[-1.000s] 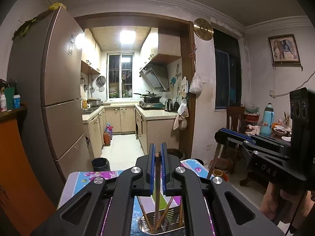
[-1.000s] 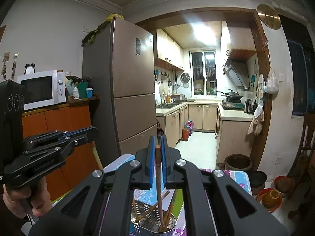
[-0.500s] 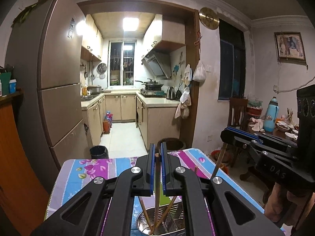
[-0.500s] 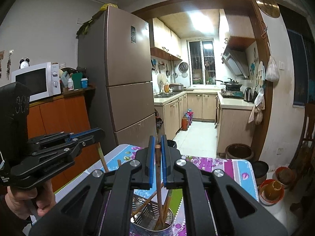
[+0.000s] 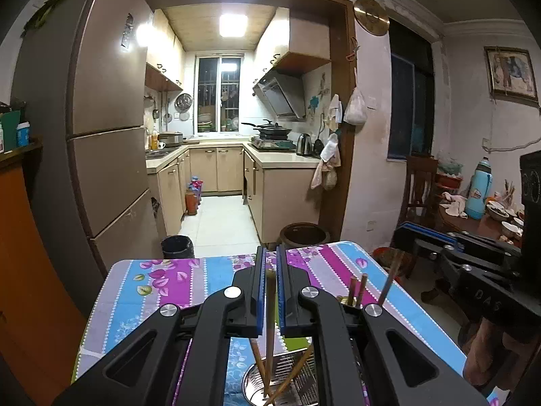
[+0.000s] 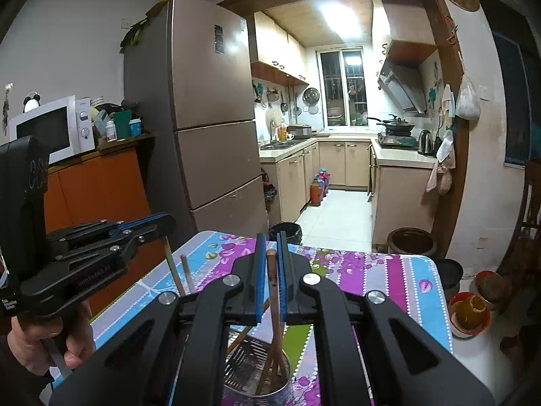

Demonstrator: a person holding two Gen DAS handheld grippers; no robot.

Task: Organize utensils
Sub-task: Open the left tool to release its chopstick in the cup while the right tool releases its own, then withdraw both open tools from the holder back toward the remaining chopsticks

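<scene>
My left gripper (image 5: 269, 272) is shut on a brown chopstick (image 5: 269, 321) that hangs down into a perforated steel utensil holder (image 5: 290, 384) with other chopsticks in it. My right gripper (image 6: 270, 264) is shut on another brown chopstick (image 6: 274, 304), its lower end inside a steel holder (image 6: 250, 375). Each gripper shows in the other's view: the right gripper (image 5: 473, 270) at the right edge, the left gripper (image 6: 98, 253) at the left, held in a hand. Both are above the table.
The holders stand on a table with a striped floral cloth (image 5: 162, 287). Beyond it are a bin (image 5: 177, 246), a clay pot (image 5: 304, 235), the fridge (image 6: 209, 128) and the kitchen. An orange cabinet (image 6: 98, 186) stands at the left, a cluttered dining table (image 5: 490, 209) at the right.
Both grippers have come lower and tilted down, so more of the tablecloth shows. The chopsticks reach deeper into the holders. Both stay shut.
</scene>
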